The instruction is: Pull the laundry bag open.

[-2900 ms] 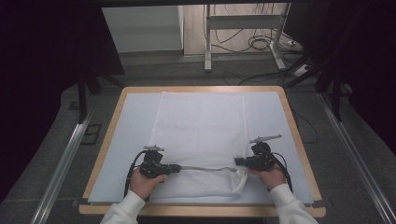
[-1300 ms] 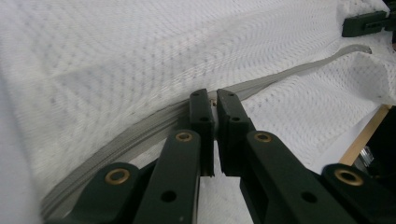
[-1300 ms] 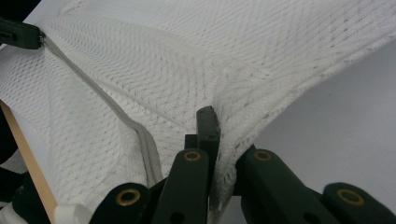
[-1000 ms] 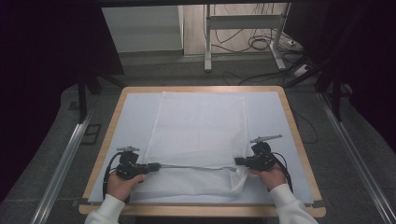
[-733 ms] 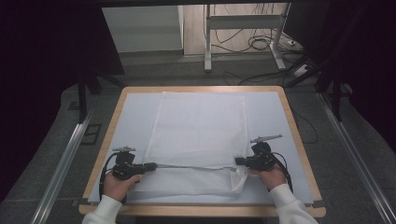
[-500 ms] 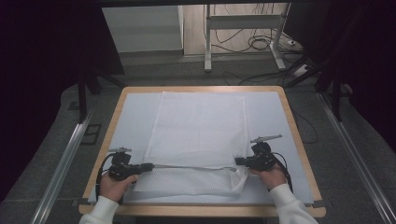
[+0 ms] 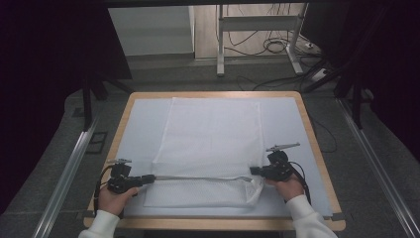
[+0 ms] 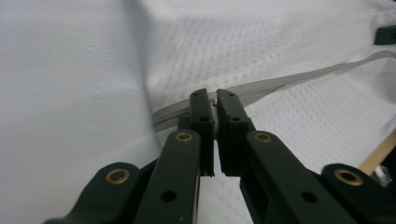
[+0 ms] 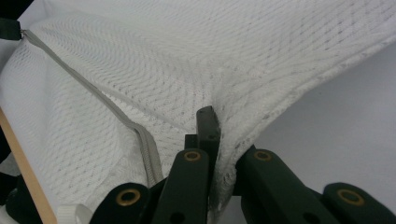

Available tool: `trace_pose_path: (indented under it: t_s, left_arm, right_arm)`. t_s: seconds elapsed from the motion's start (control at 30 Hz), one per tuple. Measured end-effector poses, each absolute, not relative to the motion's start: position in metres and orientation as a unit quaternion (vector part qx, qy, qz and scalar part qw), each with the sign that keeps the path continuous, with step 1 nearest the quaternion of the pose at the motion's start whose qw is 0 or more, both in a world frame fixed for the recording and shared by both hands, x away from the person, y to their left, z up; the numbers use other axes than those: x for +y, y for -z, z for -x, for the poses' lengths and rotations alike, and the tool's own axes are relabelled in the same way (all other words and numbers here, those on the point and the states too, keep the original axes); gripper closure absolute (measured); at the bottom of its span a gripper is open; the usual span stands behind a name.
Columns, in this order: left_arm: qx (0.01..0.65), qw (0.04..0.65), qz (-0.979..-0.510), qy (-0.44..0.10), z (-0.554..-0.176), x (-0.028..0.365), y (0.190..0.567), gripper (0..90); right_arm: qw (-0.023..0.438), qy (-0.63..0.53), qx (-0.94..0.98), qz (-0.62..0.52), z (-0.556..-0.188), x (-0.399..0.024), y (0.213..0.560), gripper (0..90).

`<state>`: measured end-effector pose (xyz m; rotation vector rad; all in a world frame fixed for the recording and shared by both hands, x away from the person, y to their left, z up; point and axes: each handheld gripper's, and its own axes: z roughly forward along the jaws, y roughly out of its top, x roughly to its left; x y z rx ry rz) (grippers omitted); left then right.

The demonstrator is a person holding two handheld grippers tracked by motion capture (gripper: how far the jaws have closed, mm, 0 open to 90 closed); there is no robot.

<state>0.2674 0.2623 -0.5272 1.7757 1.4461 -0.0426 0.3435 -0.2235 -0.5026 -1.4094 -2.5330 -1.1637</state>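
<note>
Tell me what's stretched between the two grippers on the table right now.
In the high view, the mesh bag's grey zipper runs taut in a line from the left gripper to the right gripper, which pinches the bag's corner.

A: Both grippers, left gripper [image 7: 148,178] and right gripper [image 7: 253,170], were black, each trailing a black cable.

B: Noted. Jaw links [image 8: 184,177] carried brass-coloured pivot bushings and small holes. Sleeves [image 7: 307,218] were white.
</note>
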Motion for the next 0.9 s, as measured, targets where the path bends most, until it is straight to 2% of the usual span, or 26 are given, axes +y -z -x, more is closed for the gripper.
trace_pose_path:
  t_s: [0.37, 0.9]
  left_arm:
    - [0.59, 0.371, -0.716, -0.015, -0.265, 0.2715, 0.5333, 87.0]
    - [0.583, 0.381, -0.718, -0.011, -0.2632, 0.2651, 0.5321, 86.8]
  right_arm:
    - [0.006, 0.37, -0.812, 0.451, -0.3442, -0.2252, 0.5039, 88.8]
    - [0.003, 0.374, -0.809, 0.454, -0.3417, -0.2306, 0.5037, 88.4]
